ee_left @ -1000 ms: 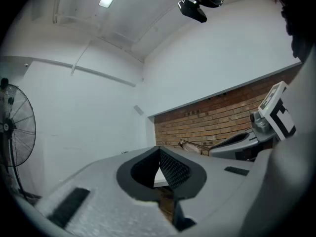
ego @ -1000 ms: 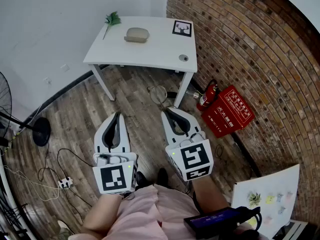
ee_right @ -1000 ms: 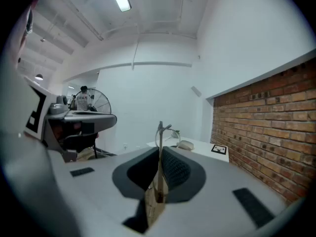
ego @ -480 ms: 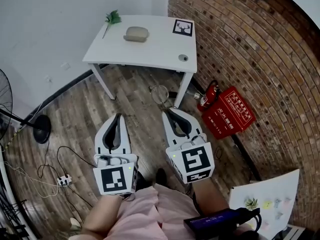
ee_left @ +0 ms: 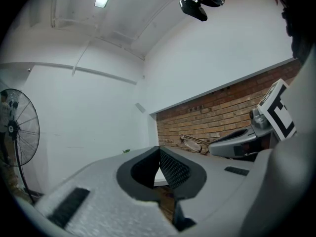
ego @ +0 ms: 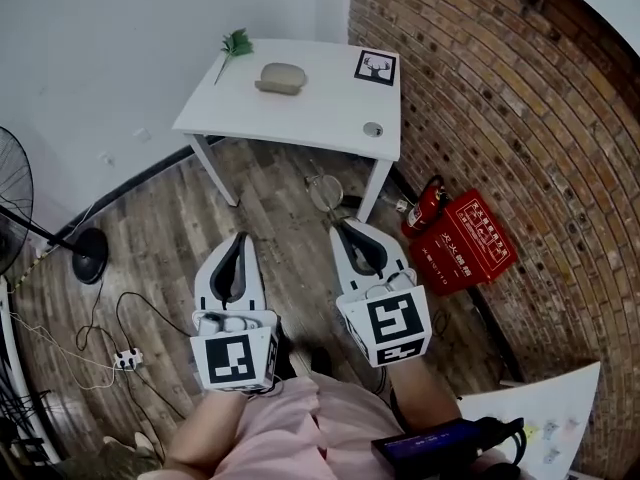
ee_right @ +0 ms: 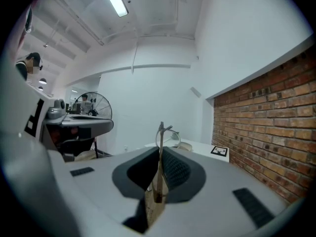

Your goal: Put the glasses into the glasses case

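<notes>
The right gripper (ego: 345, 226) is clamping the glasses (ego: 322, 190) by one temple, well apart from the case (ego: 280, 76) lying on the table (ego: 300, 118). The left gripper (ego: 238, 236) is holding its jaws together, empty. Recommended: carry level, grip firm.

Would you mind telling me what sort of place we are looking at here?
Probably an indoor workroom or studio: a bare brick wall, a lone white table on a wood floor, and a fire extinguisher beside it.
</notes>
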Available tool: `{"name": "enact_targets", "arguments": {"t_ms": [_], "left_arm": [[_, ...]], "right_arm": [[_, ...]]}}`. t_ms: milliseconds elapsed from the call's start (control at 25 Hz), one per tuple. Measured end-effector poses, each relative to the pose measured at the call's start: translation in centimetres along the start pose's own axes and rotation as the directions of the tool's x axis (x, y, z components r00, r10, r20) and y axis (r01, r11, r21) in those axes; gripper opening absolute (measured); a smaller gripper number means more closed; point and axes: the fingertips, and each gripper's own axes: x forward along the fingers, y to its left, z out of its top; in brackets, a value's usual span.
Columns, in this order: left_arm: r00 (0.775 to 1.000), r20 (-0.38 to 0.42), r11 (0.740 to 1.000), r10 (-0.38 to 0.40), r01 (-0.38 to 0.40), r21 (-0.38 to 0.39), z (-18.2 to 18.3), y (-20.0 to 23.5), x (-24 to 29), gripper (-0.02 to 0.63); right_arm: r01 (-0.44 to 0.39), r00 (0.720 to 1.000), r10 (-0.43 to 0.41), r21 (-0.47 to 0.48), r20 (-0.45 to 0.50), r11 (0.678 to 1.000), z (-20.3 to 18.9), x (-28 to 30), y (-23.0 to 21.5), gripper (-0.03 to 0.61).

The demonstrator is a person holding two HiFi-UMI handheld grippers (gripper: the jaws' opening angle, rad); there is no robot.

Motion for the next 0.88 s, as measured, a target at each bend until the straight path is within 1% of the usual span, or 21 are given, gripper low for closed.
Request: {"name": "enact_targets", "arguments": {"t_ms": [280,400,520,680,880], "left_arm": [[1.000,-0.011,1.000,0.023,-0.023,-0.019,-0.7,2.1,3.3,0.009],[0.999,-0.026,0.999,0.019,-0.020,-0.026,-2.0,3.5,5.7,0.009],[0.999,-0.051,0.999,0.012,-0.014,-0.037,-4.0,5.3,8.9,0.009],[0.998,-0.068,0.999,-0.003,0.001,-0.034,-6.0,8.5,14.4,0.009],[0.998,-0.057,1.000,-0.026,0.025,-0.017,-5.6,12.8,21.4,0.009]], "right_arm": [[-0.005,1.000,0.005,-0.006,-0.013,1.000,-0.4,3.9,-1.4,0.029],[0.000,0.999,0.000,-0.004,-0.037,1.000,-1.1,6.5,-1.9,0.029],[0.000,0.998,0.000,0.000,-0.057,1.000,-1.8,10.0,-2.7,0.029],[0.005,0.997,-0.004,0.008,-0.076,1.000,-1.9,15.7,-4.1,0.029],[0.027,0.996,-0.026,0.009,-0.085,1.000,-0.3,22.8,-5.8,0.029]]}}
